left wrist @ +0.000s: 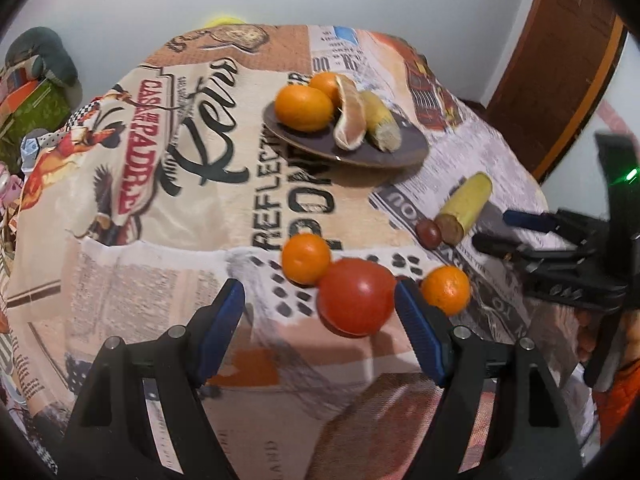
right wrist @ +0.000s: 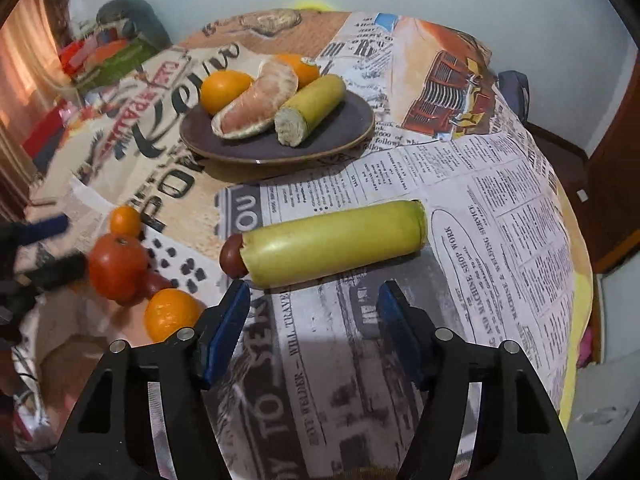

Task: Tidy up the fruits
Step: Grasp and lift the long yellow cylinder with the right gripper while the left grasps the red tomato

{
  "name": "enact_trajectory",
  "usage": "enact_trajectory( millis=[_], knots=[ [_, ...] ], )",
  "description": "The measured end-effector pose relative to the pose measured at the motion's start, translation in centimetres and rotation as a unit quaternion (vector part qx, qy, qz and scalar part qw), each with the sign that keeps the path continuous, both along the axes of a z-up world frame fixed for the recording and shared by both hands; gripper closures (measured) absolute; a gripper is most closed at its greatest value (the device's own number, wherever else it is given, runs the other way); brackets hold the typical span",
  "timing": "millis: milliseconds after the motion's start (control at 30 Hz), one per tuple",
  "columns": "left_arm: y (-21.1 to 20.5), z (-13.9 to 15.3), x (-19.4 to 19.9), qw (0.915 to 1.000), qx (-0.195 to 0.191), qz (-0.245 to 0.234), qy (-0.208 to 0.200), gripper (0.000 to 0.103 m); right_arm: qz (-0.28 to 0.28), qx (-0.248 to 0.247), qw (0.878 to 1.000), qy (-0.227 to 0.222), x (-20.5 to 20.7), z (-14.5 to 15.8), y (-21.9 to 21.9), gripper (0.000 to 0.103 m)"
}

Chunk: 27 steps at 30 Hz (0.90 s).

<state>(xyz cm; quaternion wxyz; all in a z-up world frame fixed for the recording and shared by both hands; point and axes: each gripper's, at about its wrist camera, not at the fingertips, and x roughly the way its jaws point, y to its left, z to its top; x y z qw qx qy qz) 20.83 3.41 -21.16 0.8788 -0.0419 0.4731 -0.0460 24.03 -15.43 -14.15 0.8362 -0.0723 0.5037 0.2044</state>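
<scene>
A red tomato [left wrist: 356,296] lies on the printed tablecloth [left wrist: 200,208] with a small orange [left wrist: 306,258] touching it and another orange [left wrist: 446,290] to its right. My left gripper [left wrist: 320,289] is open just short of the tomato, whose right side is close to my right finger [left wrist: 416,320]. A long yellow-green banana piece [right wrist: 336,240] lies crosswise with a small dark red fruit [right wrist: 232,258] at its left end. My right gripper [right wrist: 314,293] stands open in front of the banana piece with nothing between its fingers. A dark plate [right wrist: 344,132] farther back holds two oranges, a peeled citrus piece [right wrist: 256,106] and a short banana piece [right wrist: 310,110].
The table's right edge [right wrist: 576,248] drops off close to the banana piece, with a brown door [left wrist: 560,80] beyond. Cluttered bags and boxes [left wrist: 32,92] stand off the far left side. Bare cloth shows in front of both grippers and left of the plate.
</scene>
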Motion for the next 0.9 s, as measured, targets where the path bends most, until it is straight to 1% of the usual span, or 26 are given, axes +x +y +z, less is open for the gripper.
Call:
enact_trajectory(
  millis=[100, 200, 267, 367, 400, 433, 467, 500, 567, 633, 700, 767, 800, 833, 867, 900],
  knots=[
    [-0.8, -0.7, 0.2, 1.0000, 0.003, -0.004, 0.007, 0.026, -0.006, 0.018, 1.000, -0.017, -0.3, 1.3, -0.4, 0.039],
    [-1.2, -1.3, 0.4, 0.9999, 0.008, -0.006, 0.010, 0.027, -0.020, 0.023, 0.999, -0.024, 0.7, 1.5, -0.4, 0.039],
    [-1.2, -1.7, 0.6, 0.9999, 0.004, -0.005, 0.012, 0.034, -0.035, 0.028, 0.999, -0.018, 1.7, 1.0, -0.2, 0.038],
    [-1.0, -1.9, 0.8, 0.9998, -0.016, -0.008, 0.013, 0.041, -0.059, 0.043, 0.997, 0.000, 3.3, -0.1, -0.1, 0.038],
    [-1.0, -1.9, 0.8, 0.9996, -0.023, -0.009, 0.013, 0.043, -0.064, 0.044, 0.997, 0.013, 4.0, -0.7, 0.3, 0.038],
    [-1.0, -1.9, 0.9, 0.9994, -0.030, -0.012, 0.013, 0.048, -0.065, 0.049, 0.997, 0.015, 4.1, -0.9, 0.5, 0.032],
    [-1.0, -1.9, 0.9, 0.9991, -0.036, -0.015, 0.013, 0.050, -0.071, 0.049, 0.996, 0.012, 4.4, -1.1, 0.8, 0.029],
    [-1.1, -1.9, 1.0, 0.9989, -0.040, -0.019, 0.013, 0.055, -0.073, 0.047, 0.996, 0.010, 4.6, -1.2, 1.2, 0.026],
    [-1.4, -1.8, 1.0, 0.9991, -0.035, -0.022, 0.008, 0.055, -0.074, 0.038, 0.997, 0.004, 4.7, -1.3, 1.8, 0.024],
    [-1.6, -1.8, 1.0, 0.9993, -0.028, -0.025, 0.005, 0.056, -0.067, 0.038, 0.997, 0.013, 5.0, -1.7, 2.1, 0.022],
    [-1.5, -1.7, 0.9, 0.9994, -0.023, -0.026, 0.003, 0.057, -0.064, 0.052, 0.996, 0.038, 5.3, -2.3, 1.8, 0.027],
    [-1.4, -1.4, 0.6, 0.9996, -0.016, -0.025, -0.002, 0.057, -0.071, 0.087, 0.992, 0.052, 5.4, -2.7, 1.0, 0.032],
    [-1.1, -1.2, 0.4, 0.9997, -0.013, -0.022, -0.005, 0.057, -0.075, 0.096, 0.991, 0.053, 5.1, -2.7, 0.6, 0.040],
    [-0.8, -1.0, 0.2, 0.9997, -0.011, -0.018, -0.009, 0.057, -0.077, 0.093, 0.992, 0.047, 4.7, -2.5, 0.4, 0.048],
    [-0.6, -0.8, 0.1, 0.9998, -0.010, -0.015, -0.011, 0.057, -0.073, 0.084, 0.993, 0.038, 4.2, -2.2, 0.3, 0.051],
    [-0.3, -0.6, -0.1, 0.9998, -0.010, -0.012, -0.014, 0.057, -0.066, 0.075, 0.995, 0.031, 3.8, -2.0, 0.2, 0.056]
  ],
)
